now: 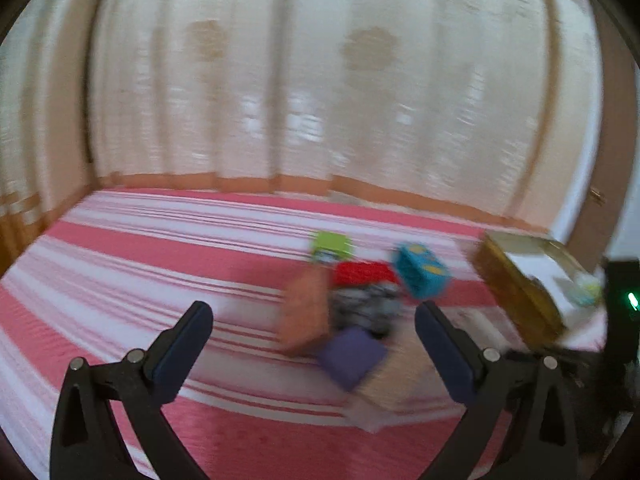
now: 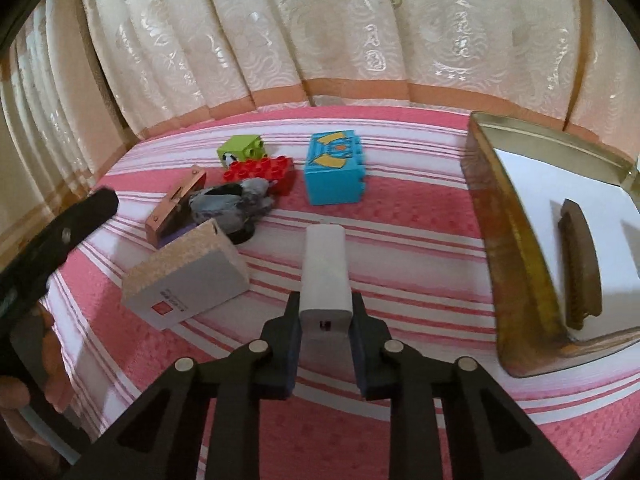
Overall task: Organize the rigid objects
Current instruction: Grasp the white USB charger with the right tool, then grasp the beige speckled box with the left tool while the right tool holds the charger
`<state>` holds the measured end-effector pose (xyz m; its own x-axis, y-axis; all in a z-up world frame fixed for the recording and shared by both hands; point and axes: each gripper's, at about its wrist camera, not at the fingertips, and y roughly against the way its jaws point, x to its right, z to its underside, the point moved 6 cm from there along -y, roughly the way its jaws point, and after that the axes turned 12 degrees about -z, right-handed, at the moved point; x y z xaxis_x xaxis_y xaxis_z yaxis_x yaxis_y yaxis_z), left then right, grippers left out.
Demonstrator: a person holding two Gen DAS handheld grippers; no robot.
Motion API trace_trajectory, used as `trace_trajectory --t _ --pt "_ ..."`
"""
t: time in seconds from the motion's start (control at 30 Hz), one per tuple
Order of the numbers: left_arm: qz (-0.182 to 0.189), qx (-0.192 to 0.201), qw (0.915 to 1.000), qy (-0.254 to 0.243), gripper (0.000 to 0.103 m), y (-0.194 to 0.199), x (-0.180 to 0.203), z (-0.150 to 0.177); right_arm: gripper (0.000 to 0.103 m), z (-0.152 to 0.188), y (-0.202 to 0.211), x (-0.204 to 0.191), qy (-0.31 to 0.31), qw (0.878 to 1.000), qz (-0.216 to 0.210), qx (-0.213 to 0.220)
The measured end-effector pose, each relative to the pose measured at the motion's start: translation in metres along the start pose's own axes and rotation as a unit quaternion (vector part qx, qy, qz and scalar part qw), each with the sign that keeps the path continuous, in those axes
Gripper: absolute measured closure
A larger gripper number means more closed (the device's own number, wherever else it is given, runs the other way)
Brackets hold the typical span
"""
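Note:
My right gripper [image 2: 325, 312] is shut on a white power bank [image 2: 324, 268], held over the striped bedspread [image 2: 400, 216]. Ahead lie a pink-and-white box [image 2: 188, 276], a copper case [image 2: 176, 204], a grey figure [image 2: 236, 200], a red brick [image 2: 260, 172], a green brick [image 2: 242, 150] and a blue brick [image 2: 334, 168]. My left gripper [image 1: 314, 318] is open and empty, above the bed near the same pile: copper case [image 1: 306, 312], purple box [image 1: 352, 356], blue brick [image 1: 420, 274]. The left wrist view is blurred.
A gold tin box [image 2: 504, 240] with a white lining stands at the right and holds a brown comb-like piece [image 2: 580, 260]; it also shows in the left wrist view [image 1: 516, 292]. Cream curtains [image 2: 320, 24] hang behind the bed. The left gripper's arm [image 2: 60, 236] is at the left edge.

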<state>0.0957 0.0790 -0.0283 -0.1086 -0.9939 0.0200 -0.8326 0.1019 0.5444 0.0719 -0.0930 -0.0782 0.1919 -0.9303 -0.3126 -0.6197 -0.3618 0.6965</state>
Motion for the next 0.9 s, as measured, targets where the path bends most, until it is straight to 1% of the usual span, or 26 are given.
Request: trace_trajectory --t 0.07,0.1,0.17,0.23,0.27,0.3,0.33,0.4,0.43,0.5,0.53,0.57,0.6,0.67,0.77,0.83,0.9 --pt "0.020 -0.011 0.9992 -0.033 0.001 -0.001 0.016 0.005 0.079 -0.001 0.004 0.003 -0.007 1.000 -0.005 0.010" --pt "0.023 -0.014 0.9978 -0.061 0.001 -0.002 0.027 0.009 0.079 -0.001 0.007 0.003 -0.008 1.000 -0.006 0.017" --pt "0.033 -0.014 0.9948 -0.096 0.003 0.000 0.043 0.012 0.079 -0.003 0.014 0.002 -0.006 0.999 -0.007 0.033" --pt "0.043 -0.008 0.9923 -0.116 0.005 0.003 0.052 0.014 0.079 -0.004 0.021 0.001 0.000 0.999 -0.005 0.051" --pt "0.047 -0.009 0.9915 -0.121 0.008 0.003 0.055 0.015 0.079 -0.005 0.023 0.000 0.001 0.998 -0.004 0.055" --pt "0.050 -0.014 0.9907 -0.126 0.015 0.001 0.057 0.016 0.079 -0.006 0.024 -0.001 0.003 0.998 -0.004 0.059" --pt "0.051 -0.022 0.9900 -0.130 0.018 -0.002 0.059 0.017 0.079 -0.006 0.026 -0.001 0.004 0.998 -0.005 0.062" --pt "0.050 -0.041 0.9882 -0.139 0.032 -0.008 0.063 0.020 0.079 -0.007 0.026 -0.001 0.003 0.998 -0.007 0.063" --pt "0.049 -0.050 0.9872 -0.143 0.036 -0.011 0.065 0.021 0.079 -0.007 0.026 0.000 0.002 0.998 -0.008 0.064" --pt "0.052 -0.064 0.9856 -0.148 0.051 -0.015 0.067 0.024 0.079 -0.007 0.026 0.000 -0.001 0.998 -0.010 0.064" --pt "0.055 -0.068 0.9849 -0.150 0.054 -0.016 0.068 0.026 0.079 -0.007 0.026 0.000 -0.001 0.998 -0.012 0.064" --pt "0.058 -0.072 0.9840 -0.152 0.062 -0.017 0.070 0.027 0.079 -0.007 0.026 0.000 -0.001 0.998 -0.013 0.063" --pt "0.063 -0.076 0.9827 -0.156 0.076 -0.018 0.072 0.029 0.079 -0.007 0.025 0.000 -0.002 0.998 -0.016 0.063" --pt "0.071 -0.083 0.9804 -0.164 0.079 -0.019 0.077 0.033 0.079 -0.007 0.026 0.000 -0.002 0.998 -0.017 0.063" --pt "0.081 -0.085 0.9789 -0.167 0.079 -0.017 0.080 0.034 0.079 -0.007 0.026 0.001 -0.003 0.998 -0.018 0.064" --pt "0.091 -0.088 0.9799 -0.154 0.079 -0.016 0.078 0.033 0.079 -0.007 0.028 0.002 -0.004 0.997 -0.022 0.068" --pt "0.098 -0.086 0.9832 -0.128 0.079 -0.015 0.072 0.030 0.079 -0.007 0.030 0.001 -0.003 0.997 -0.024 0.075"
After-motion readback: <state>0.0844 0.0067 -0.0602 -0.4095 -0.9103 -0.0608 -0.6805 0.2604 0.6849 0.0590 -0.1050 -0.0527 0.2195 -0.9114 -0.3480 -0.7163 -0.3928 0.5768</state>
